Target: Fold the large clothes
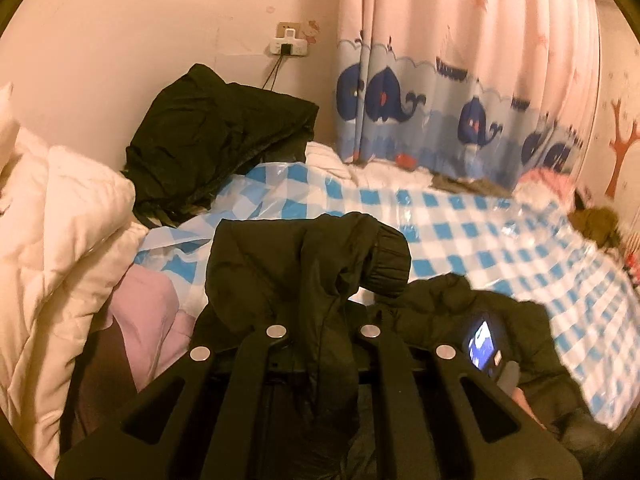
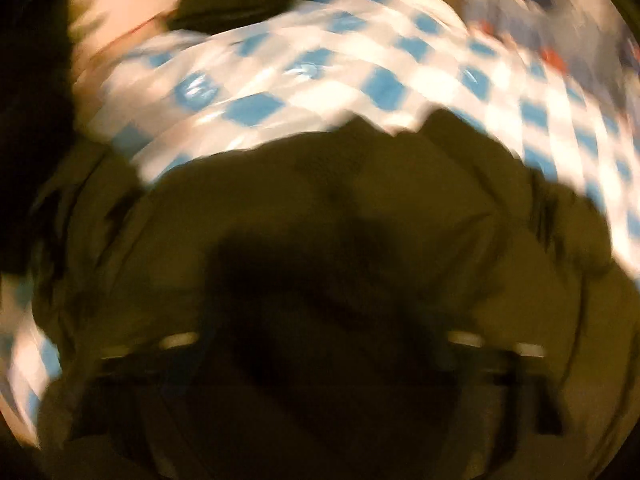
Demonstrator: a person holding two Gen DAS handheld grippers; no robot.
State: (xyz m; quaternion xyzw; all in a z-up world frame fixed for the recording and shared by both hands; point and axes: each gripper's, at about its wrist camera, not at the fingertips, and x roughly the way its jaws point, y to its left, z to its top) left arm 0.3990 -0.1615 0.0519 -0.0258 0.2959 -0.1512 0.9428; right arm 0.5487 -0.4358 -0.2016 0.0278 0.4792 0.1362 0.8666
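Observation:
A dark olive padded jacket (image 1: pixel 304 264) lies on the blue-and-white checked plastic sheet (image 1: pixel 460 216) covering the bed. My left gripper (image 1: pixel 324 336) is shut on the jacket's sleeve, whose ribbed cuff (image 1: pixel 388 256) droops over to the right. The sleeve fabric hides the fingertips. My right gripper shows in the left wrist view (image 1: pixel 492 348) low on the jacket body, with a lit screen. In the right wrist view everything is motion-blurred: the jacket (image 2: pixel 320 216) fills the lower frame and covers my right gripper (image 2: pixel 320 344); its jaws cannot be made out.
A folded dark garment (image 1: pixel 216 136) sits at the back against the wall. A white duvet (image 1: pixel 56 232) is piled at the left, with pink fabric (image 1: pixel 148 308) beside it. A whale-print curtain (image 1: pixel 460 80) hangs behind. More clothes (image 1: pixel 592 220) lie at the far right.

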